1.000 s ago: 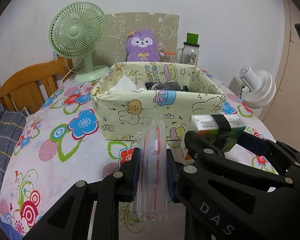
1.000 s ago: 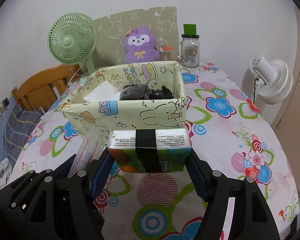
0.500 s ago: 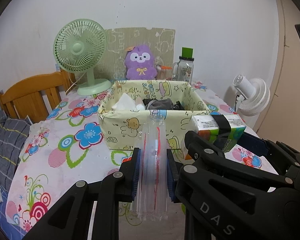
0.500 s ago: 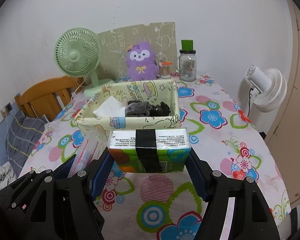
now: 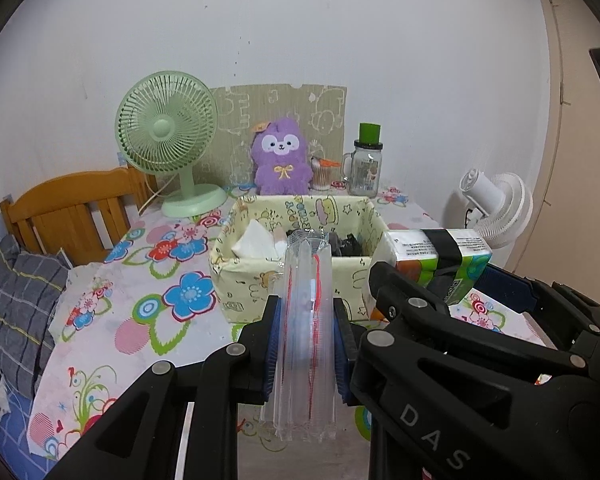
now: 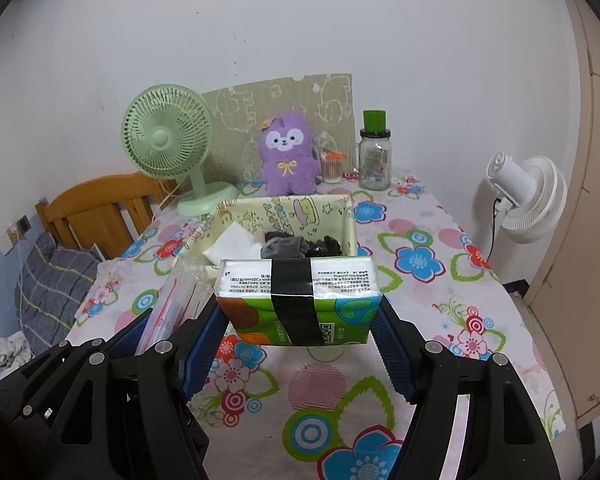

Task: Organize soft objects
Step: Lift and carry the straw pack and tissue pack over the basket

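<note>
Two tools are seen: the left tool (image 5: 306, 336) and the right tool (image 6: 300, 320). One clear plastic packet (image 5: 306, 344) and one tissue pack (image 6: 300, 296) are counted. One fabric storage box (image 6: 350, 224) is found on the tabletop (image 6: 420, 296). Two fans are counted: one green fan (image 6: 168, 140) and one white fan (image 6: 528, 200). One purple plush toy (image 6: 287, 158), one glass jar (image 6: 375, 160) and one wooden chair (image 5: 76, 212) are seen.

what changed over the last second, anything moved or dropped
Both grippers pulled back and up from the fabric bin, which now looks smaller and farther. Nothing was let go: the left gripper stays shut on the clear plastic pack, the right gripper on the tissue pack. Bin contents, green fan and purple plush are unmoved.
</note>
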A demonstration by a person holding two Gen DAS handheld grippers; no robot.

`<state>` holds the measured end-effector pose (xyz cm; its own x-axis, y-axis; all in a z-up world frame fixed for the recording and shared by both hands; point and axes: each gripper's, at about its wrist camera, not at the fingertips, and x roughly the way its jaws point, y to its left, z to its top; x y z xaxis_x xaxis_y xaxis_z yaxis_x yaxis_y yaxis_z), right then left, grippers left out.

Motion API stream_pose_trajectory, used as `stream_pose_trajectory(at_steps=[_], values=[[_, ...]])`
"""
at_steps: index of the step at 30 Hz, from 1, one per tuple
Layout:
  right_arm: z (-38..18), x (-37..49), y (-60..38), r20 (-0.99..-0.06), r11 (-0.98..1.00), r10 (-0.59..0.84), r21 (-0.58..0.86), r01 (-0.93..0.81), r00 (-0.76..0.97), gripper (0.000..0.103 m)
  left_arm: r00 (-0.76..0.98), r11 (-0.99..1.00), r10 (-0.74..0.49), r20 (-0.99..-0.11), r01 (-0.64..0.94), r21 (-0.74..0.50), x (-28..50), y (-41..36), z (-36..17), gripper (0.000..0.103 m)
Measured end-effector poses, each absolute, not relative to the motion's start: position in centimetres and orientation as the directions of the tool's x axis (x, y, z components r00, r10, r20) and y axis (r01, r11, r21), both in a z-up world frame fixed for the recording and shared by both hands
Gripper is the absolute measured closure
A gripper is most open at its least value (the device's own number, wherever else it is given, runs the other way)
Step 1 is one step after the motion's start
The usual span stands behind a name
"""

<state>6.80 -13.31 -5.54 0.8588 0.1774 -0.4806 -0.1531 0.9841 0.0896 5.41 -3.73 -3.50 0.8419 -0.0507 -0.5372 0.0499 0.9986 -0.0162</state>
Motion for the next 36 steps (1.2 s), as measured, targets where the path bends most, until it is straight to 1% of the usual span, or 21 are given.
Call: stream_pose_trajectory(at_steps=[21,36], values=[[-2.4,6.9,-13.5,-0.448,0.985,0.171,0.082,-0.150,0.877,0.028,0.861,0.998,-0.054,-0.506,0.059,-0.006,6.2,-3.8,-0.3,0.081],[-0.8,9.5,-13.4,-0.446,0.984,0.180,0.082,-0.161,0.877,0.028,0.862,0.999,-0.044,-0.504,0.053,0.004,8.3,-3.8,0.8,0.081]])
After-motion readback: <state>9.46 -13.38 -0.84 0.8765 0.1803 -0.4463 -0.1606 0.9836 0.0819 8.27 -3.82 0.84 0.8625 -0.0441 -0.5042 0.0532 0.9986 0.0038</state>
